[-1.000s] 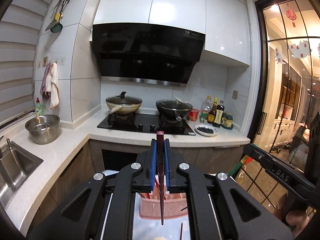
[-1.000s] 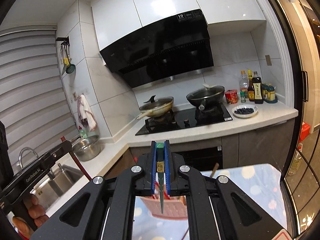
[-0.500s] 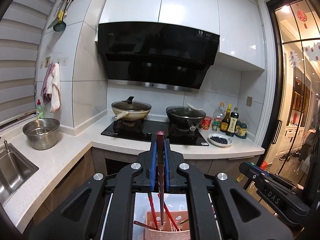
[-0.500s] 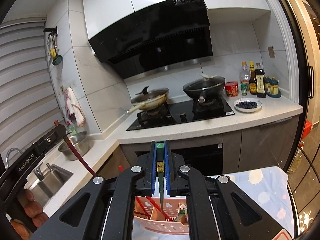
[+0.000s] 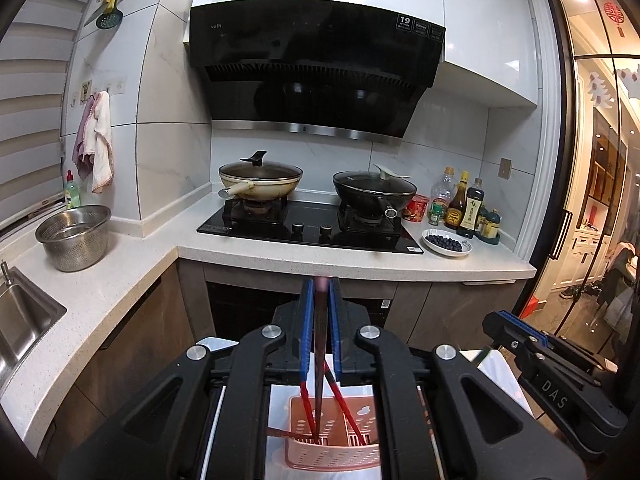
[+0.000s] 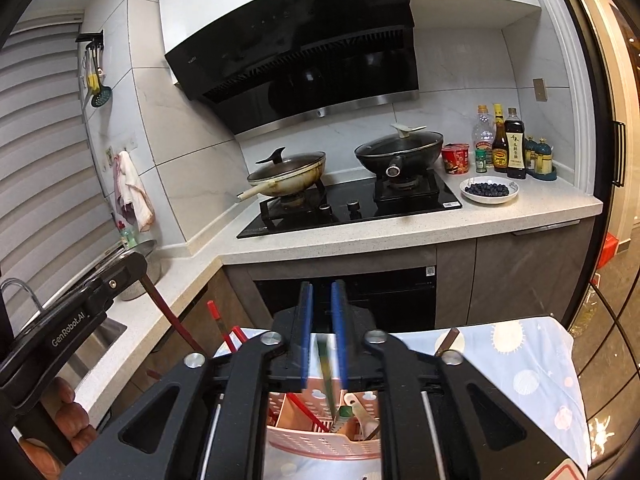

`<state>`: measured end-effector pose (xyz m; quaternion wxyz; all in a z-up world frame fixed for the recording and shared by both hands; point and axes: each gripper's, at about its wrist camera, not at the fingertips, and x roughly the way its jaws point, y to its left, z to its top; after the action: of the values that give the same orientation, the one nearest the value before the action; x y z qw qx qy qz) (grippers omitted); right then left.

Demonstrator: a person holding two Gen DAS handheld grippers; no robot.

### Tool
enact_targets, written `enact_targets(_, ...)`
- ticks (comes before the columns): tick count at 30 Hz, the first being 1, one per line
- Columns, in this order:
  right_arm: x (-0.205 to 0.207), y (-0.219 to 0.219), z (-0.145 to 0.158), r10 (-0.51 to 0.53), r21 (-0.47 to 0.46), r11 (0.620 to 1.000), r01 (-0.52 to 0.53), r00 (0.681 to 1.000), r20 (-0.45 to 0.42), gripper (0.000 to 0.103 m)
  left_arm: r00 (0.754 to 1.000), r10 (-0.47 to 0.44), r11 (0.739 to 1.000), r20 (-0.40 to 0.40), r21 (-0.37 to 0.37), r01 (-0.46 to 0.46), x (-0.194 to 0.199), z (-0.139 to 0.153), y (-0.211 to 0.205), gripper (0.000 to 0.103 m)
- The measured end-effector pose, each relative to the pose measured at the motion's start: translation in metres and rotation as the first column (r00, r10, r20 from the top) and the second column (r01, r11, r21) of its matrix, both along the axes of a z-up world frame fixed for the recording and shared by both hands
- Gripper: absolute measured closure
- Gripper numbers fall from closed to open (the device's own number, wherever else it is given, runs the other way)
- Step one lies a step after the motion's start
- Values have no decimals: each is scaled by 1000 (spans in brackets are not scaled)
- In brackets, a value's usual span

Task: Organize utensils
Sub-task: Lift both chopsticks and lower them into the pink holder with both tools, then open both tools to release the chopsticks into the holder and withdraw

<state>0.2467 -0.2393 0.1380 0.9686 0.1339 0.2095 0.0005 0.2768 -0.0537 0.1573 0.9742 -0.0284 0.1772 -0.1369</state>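
My left gripper (image 5: pixel 321 286) is shut on a dark red chopstick (image 5: pixel 319 360) that hangs straight down, its tip inside the pink slotted holder (image 5: pixel 332 458). Red chopsticks (image 5: pixel 349 412) lean in that holder. In the right wrist view my right gripper (image 6: pixel 322 292) is just above the same pink holder (image 6: pixel 320 446). Its jaws are opening, and a blurred green chopstick (image 6: pixel 327 376) slides down between them, free of the pads, into a compartment. The left gripper (image 6: pixel 134 266) shows at the left of that view, and the right gripper (image 5: pixel 496 322) at the right of the left one.
The holder stands on a table with a blue patterned cloth (image 6: pixel 520 360); a brown chopstick end (image 6: pixel 449 339) lies on it. Behind is an L-shaped counter (image 5: pixel 280 256) with a hob, two lidded woks, a blueberry plate (image 5: pixel 447 242), bottles, a steel bowl (image 5: pixel 74 236) and a sink.
Both grippers moved forward and down over the pink holder. The left chopstick's tip now reaches into it. The right jaws have parted and the green chopstick has slipped downward.
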Motion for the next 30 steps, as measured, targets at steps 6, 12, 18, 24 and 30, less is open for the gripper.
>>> enact_targets(6,-21,1,9,-24,-12,1000,24,998,51,58,999,44,999,20,-3,-44,-13,3,5,60)
enact_targets(12,-50,4,10,-26,-22,999,27,997,66,58,999,41,999,21,-2,-41,-35,0,15,60)
enact_targets(18,-83,14,-7,-28,-65,997,30,999,37,58,999,50,997,-1,52,-50,-64,-17,21,51)
enact_targets(24,-118,31,-55,-26,-104,994,19,997,-69,58,990,71,990,-123,131,-55,-89,-68,28,51)
enact_targets(30,-148,53,-122,-9,-113,993,-16,977,-211,58,955,95,987,-282,150,-54,-112,-138,44,51)
